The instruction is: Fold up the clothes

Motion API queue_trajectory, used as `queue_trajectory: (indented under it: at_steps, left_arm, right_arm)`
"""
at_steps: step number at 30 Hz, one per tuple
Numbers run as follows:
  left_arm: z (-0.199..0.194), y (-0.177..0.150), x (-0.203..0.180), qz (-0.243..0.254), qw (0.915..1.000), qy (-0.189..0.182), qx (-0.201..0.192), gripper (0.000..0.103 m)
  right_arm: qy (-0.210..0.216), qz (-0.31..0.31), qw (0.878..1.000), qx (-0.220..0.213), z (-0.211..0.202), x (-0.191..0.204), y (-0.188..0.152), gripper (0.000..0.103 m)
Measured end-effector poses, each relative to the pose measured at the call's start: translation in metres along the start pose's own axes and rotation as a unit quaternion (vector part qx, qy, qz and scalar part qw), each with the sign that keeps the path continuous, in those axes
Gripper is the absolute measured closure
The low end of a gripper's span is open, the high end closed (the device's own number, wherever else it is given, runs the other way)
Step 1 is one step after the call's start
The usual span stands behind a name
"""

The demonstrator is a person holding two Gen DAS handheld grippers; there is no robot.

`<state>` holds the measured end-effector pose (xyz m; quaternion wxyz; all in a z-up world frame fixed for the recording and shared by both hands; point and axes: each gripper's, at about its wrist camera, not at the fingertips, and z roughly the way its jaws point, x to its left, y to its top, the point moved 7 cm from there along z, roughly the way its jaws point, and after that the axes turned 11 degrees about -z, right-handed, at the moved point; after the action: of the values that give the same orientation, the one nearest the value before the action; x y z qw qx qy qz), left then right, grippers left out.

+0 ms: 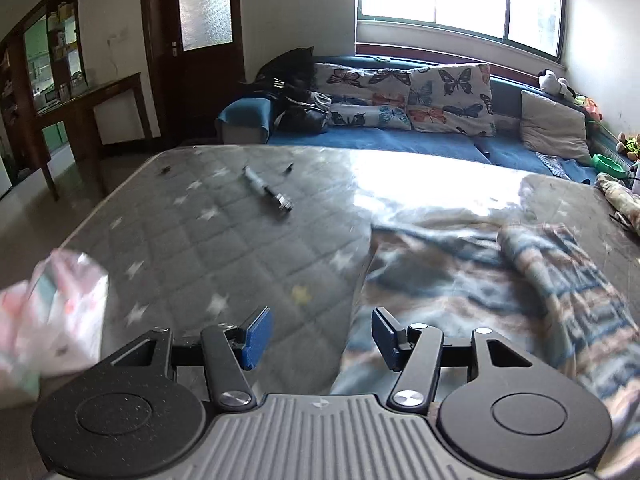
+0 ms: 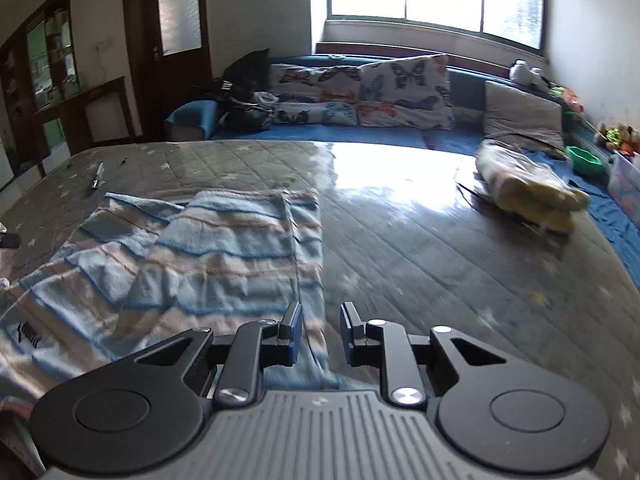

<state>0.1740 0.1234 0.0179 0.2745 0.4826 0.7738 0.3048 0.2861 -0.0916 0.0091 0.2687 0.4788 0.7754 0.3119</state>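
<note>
**Colours and patterns on and around the mattress**

The mattress (image 2: 420, 248) is covered in grey quilted fabric, stitched in diamonds and dotted with pale stars; one yellowish star (image 1: 300, 294) is seen among them. The striped garment (image 2: 192, 256) is banded in light blue, beige-pink and darker blue lines. Blue pads (image 1: 256, 336) are carried on the black fingers of the left gripper (image 1: 322, 338), and the same blue and black are shown on the right gripper (image 2: 320, 334). A yellow and cream bundle (image 2: 528, 192) is wrapped in clear plastic. The sofa (image 2: 360, 134) is upholstered in blue, and its cushions (image 1: 452, 98) are printed with dark, red and turquoise butterflies on white. A green bowl (image 2: 586, 160) is seen beside them. The door (image 1: 192, 40) is framed in dark brown wood.
</note>
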Motion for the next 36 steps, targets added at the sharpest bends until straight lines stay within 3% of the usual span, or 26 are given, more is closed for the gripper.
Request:
queue_trajectory:
  at_steps: [7, 14, 20, 22, 24, 25, 27, 30, 36]
  left_arm:
    - [0.061, 0.031, -0.031, 0.010, 0.9994, -0.021, 0.025, 0.033]
    - [0.120, 0.044, -0.047, 0.000, 0.9980, -0.033, 0.054, 0.033]
    - [0.143, 0.044, -0.049, -0.005, 0.9968, -0.043, 0.067, 0.035]
    - [0.146, 0.044, -0.052, -0.005, 0.9961, -0.054, 0.070, 0.039]
    - [0.148, 0.044, -0.057, 0.002, 0.9951, -0.067, 0.072, 0.059]
    - [0.148, 0.044, -0.059, 0.006, 0.9947, -0.072, 0.073, 0.062]
    - [0.148, 0.042, -0.062, 0.015, 0.9940, -0.082, 0.071, 0.076]
    - [0.143, 0.042, -0.066, 0.022, 0.9936, -0.093, 0.060, 0.090]
    - [0.119, 0.061, -0.054, 0.012, 0.9958, -0.090, -0.008, 0.092]
  right_arm:
    - [0.024, 0.004, 1.000, 0.014, 0.056, -0.004, 0.038, 0.078]
    - [0.034, 0.003, 0.999, 0.026, 0.116, -0.010, 0.063, 0.074]
    - [0.033, -0.006, 0.999, 0.031, 0.151, -0.007, 0.074, 0.071]
    - [0.027, -0.009, 0.999, 0.029, 0.158, -0.007, 0.075, 0.067]
    - [0.023, -0.013, 0.999, 0.025, 0.163, -0.005, 0.077, 0.068]
    - [0.021, -0.016, 0.999, 0.023, 0.162, -0.004, 0.077, 0.071]
    - [0.018, -0.022, 0.999, 0.017, 0.161, -0.002, 0.079, 0.091]
    - [0.014, -0.030, 0.999, 0.009, 0.159, 0.001, 0.081, 0.099]
    - [-0.014, -0.021, 1.000, -0.005, 0.149, -0.016, 0.080, 0.099]
